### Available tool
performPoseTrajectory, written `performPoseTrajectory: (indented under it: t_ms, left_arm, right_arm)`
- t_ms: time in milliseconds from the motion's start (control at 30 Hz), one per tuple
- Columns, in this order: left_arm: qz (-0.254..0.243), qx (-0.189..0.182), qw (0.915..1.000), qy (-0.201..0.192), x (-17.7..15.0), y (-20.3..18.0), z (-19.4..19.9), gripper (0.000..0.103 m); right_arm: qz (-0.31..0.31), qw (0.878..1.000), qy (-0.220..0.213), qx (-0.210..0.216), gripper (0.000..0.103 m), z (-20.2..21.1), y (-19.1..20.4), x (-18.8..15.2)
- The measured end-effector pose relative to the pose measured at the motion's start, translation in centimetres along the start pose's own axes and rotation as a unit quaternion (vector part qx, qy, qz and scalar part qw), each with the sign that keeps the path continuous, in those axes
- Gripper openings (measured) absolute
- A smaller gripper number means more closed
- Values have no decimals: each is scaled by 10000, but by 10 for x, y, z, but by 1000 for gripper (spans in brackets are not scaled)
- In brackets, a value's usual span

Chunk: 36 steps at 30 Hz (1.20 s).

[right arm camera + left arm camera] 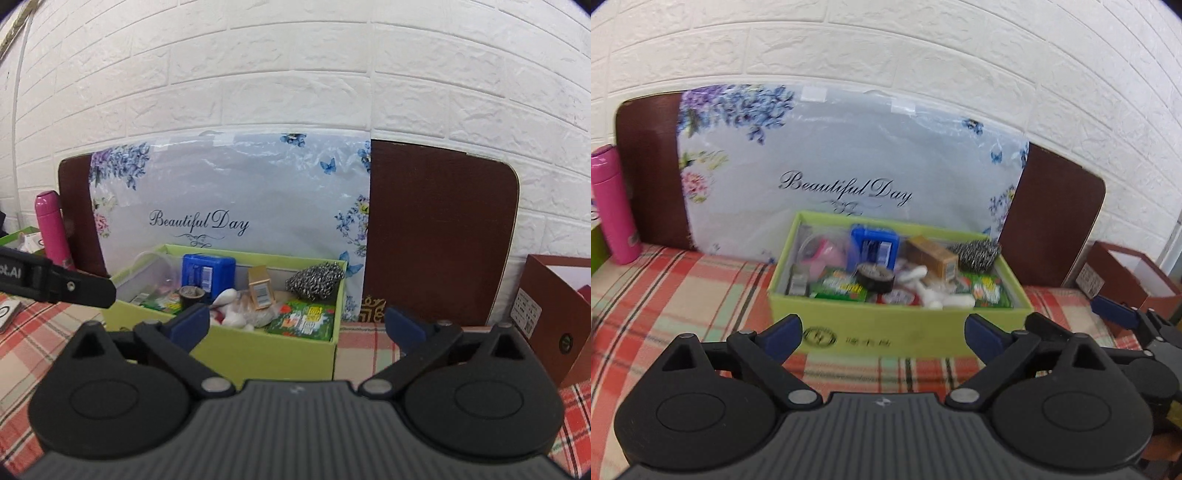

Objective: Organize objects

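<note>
A light green open box [923, 326] stands on the plaid cloth and holds several small things: a blue case [874, 245], a steel scourer [977, 253], a tan carton [934, 258], a black tape roll [875, 277] and green packets [842, 288]. My left gripper [883, 332] is open just in front of the box's near wall, with nothing between its fingers. In the right wrist view, my right gripper [297, 321] is open at the near right corner of the box [266, 354], also holding nothing. The scourer [314, 280] lies at the back right.
A floral plastic bag [849, 158] leans on a brown board [439, 236] against the white brick wall. A pink bottle [615, 206] stands at the left. A red-brown open box [550, 310] sits at the right. A red plaid cloth [683, 295] covers the surface.
</note>
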<state>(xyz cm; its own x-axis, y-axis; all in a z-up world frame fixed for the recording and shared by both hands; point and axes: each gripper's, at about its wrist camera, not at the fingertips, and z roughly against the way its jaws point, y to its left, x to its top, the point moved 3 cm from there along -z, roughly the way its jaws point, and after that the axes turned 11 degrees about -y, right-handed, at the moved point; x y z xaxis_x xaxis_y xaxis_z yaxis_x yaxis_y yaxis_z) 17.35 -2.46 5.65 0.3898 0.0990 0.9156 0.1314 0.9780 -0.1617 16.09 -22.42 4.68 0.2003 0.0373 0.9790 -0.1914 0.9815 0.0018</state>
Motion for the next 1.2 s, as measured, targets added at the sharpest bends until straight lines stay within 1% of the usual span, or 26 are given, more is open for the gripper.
performPoseTrajectory:
  t_ms: [133,233,300,400,467,567,800,1067,1200]
  left_arm:
    - [-109,285,9994,130,-18,-1,22,98]
    - [-136,323,9992,186,-29,0,38,98]
    - [-187,371,9989,228,-35,0,46,98]
    - [-424,562,9972,234,-42,-2,54,98]
    - [-500,619,9965,246,-46,-2,59,98]
    - [-493,591,9966,281,-50,-2,65,98]
    - [-707,673,9948,298,-58,-7,74,98]
    - [-747,809,9935,276,-62,-2,76,98]
    - [-759,838,9930,340,-66,1,74,98]
  right_arm:
    - [1,9999,140,-99,103,32,11,-6]
    - [-153,9993,271,-187,103,51,13,-12]
    - [-228,9989,359,-219,103,60,15,-16]
    - [-241,9985,429,-246,103,71,18,-21]
    - [-225,9982,490,-277,103,77,20,-24]
    - [-235,9976,584,-304,103,83,24,-28]
    - [-250,9967,712,-307,103,92,32,-39]
    - [-267,9953,841,-397,103,87,35,-46]
    - [-272,9947,895,-435,103,85,37,-49]
